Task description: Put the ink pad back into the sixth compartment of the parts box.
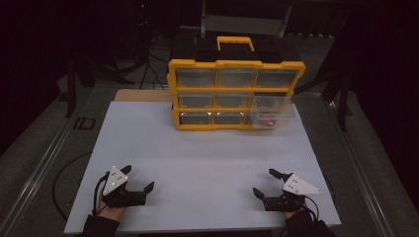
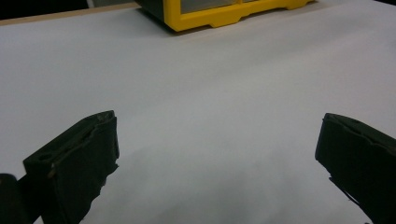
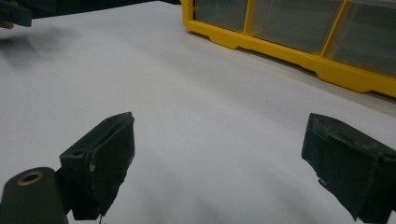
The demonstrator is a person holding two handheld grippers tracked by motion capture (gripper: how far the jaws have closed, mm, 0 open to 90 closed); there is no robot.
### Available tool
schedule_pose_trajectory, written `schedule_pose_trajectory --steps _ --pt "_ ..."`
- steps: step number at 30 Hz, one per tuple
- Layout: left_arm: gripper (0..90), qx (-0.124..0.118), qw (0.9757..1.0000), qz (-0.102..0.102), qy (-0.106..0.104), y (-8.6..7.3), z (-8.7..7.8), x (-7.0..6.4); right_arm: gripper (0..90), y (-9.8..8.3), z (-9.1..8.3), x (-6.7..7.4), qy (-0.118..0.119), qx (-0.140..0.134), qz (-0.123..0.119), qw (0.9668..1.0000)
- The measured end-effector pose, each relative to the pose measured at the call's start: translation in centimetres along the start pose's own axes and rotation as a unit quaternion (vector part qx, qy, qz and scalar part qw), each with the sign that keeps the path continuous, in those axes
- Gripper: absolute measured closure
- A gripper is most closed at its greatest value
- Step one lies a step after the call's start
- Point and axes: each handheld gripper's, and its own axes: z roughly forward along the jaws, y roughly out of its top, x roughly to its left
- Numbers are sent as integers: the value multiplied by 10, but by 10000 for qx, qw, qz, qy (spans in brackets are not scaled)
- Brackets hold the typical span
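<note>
A yellow organizer cabinet [image 1: 236,94] with clear drawers stands at the far middle of the white table [image 1: 197,163]. Its lower right drawer [image 1: 271,114] is pulled out and holds something small and red. My left gripper [image 1: 138,178] rests near the front left edge, open, with nothing between its jaws. My right gripper [image 1: 266,181] rests near the front right edge, also open and empty. The left gripper view has the left gripper [image 2: 217,149] over bare table with the cabinet's base [image 2: 224,14] far off. In the right gripper view the right gripper [image 3: 219,154] faces the cabinet's lower drawers [image 3: 299,28].
A black case with a yellow handle [image 1: 235,43] sits behind the cabinet. A wooden board edge [image 1: 141,95] shows at the table's far left. Dark floor and stands surround the table. The other gripper [image 3: 14,14] shows at the top left of the right gripper view.
</note>
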Motion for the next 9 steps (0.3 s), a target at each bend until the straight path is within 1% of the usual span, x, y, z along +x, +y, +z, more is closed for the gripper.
schedule_pose_trajectory --steps 1,4,9 --pt "2 -59 10000 -26 -45 0 -1 0 97 0 0 0 -1 3 -4 10000" --pt "2 -42 10000 -12 0 0 0 0 97 0 1 0 -5 5 13 10000" --pt "2 -54 10000 -10 2 0 0 0 97 -1 1 0 7 6 0 10000"
